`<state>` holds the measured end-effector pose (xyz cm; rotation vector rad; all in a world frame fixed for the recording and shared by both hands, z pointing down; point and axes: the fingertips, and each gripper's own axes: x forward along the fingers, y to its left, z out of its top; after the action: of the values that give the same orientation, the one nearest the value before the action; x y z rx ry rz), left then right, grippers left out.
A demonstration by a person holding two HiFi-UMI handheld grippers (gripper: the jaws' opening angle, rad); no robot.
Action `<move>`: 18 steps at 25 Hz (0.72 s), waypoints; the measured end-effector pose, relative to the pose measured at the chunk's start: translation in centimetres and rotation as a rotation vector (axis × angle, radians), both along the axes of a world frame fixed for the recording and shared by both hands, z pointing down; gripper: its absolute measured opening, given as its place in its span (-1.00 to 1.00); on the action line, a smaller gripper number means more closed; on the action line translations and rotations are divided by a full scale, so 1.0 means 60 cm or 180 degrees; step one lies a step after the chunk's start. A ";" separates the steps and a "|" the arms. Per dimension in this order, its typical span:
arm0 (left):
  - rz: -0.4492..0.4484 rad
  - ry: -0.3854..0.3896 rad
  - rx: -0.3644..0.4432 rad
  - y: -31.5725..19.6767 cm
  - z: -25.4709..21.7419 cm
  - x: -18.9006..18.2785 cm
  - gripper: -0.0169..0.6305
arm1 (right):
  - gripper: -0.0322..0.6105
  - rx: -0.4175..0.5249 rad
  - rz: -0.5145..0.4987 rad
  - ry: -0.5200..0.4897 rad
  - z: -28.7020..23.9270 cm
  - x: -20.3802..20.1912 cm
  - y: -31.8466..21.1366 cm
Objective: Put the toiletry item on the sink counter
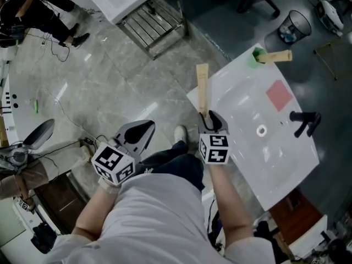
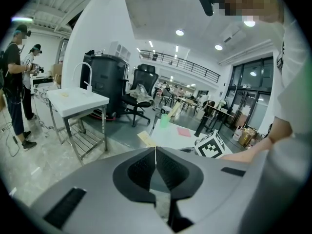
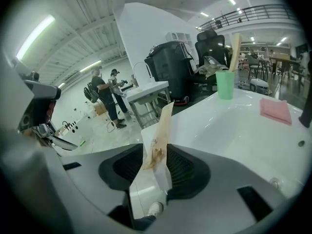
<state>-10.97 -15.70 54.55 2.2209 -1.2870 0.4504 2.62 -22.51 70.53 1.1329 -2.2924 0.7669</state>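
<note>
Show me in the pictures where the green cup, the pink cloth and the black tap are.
green cup (image 1: 254, 58), head view, the visible green side of it.
pink cloth (image 1: 279, 95), head view, its middle.
black tap (image 1: 305, 116), head view, its horizontal bar.

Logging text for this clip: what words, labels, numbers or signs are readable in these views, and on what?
No text can be read in any view.
Package: small dark print, too small to read.
Left cube, right cube: black-and-white square markers, no letters or numbers.
Cup, cloth: no print visible.
</note>
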 end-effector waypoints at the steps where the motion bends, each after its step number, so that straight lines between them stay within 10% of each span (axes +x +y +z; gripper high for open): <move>1: -0.0002 -0.0001 0.0005 0.000 0.000 0.000 -0.90 | -0.40 0.0000 0.0008 -0.0002 0.000 0.001 -0.001; 12: -0.0025 0.0038 0.0053 -0.016 -0.016 0.004 -0.89 | -0.33 0.0162 0.0091 -0.0128 -0.049 0.014 -0.023; 18: 0.0009 0.0114 0.0151 -0.036 -0.045 0.022 -0.90 | -0.78 0.0363 0.0127 -0.0245 -0.118 0.031 -0.037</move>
<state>-9.62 -17.84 51.84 2.2598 -1.2888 0.3830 4.46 -24.72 63.45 1.2224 -2.4107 0.7140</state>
